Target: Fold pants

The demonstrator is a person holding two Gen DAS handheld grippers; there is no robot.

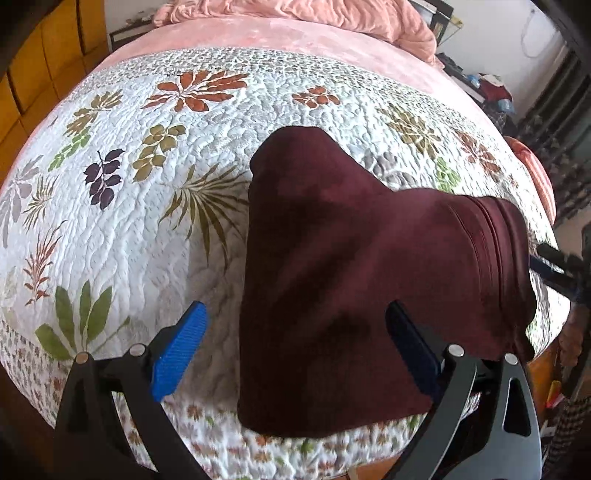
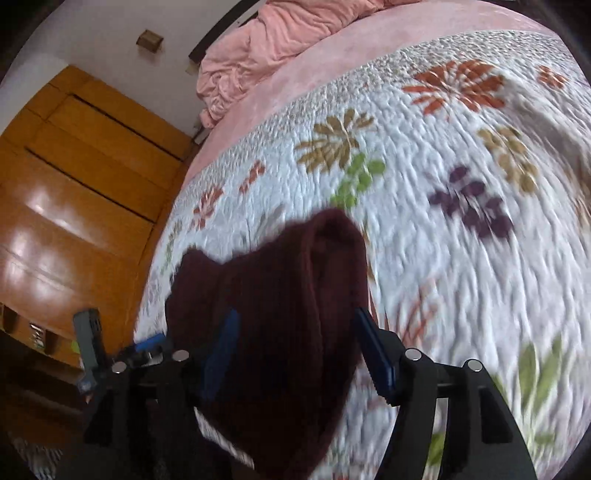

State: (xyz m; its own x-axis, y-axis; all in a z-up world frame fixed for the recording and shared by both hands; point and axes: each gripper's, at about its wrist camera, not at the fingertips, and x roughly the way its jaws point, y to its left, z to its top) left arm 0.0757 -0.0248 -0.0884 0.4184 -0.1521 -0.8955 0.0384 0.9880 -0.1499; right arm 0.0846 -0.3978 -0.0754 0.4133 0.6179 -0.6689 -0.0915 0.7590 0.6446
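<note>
The dark maroon pants (image 1: 340, 236) lie folded in a thick bundle on the floral quilt (image 1: 129, 221), near the bed's front edge. My left gripper (image 1: 295, 332) is open, its blue fingers (image 1: 177, 354) spread wide; the right finger lies against the bundle's near side. In the right wrist view the pants (image 2: 280, 302) fill the space between the spread blue fingers (image 2: 373, 354) of my right gripper (image 2: 295, 343), which is open. The other gripper shows at the left in that view (image 2: 92, 347), and at the right edge of the left wrist view (image 1: 561, 266).
A pink blanket (image 1: 295, 14) is bunched at the head of the bed. A wooden wardrobe (image 2: 74, 177) stands beside the bed. Cluttered shelves (image 1: 487, 88) stand on the far side. The quilt's front edge (image 1: 221, 435) drops off just below the pants.
</note>
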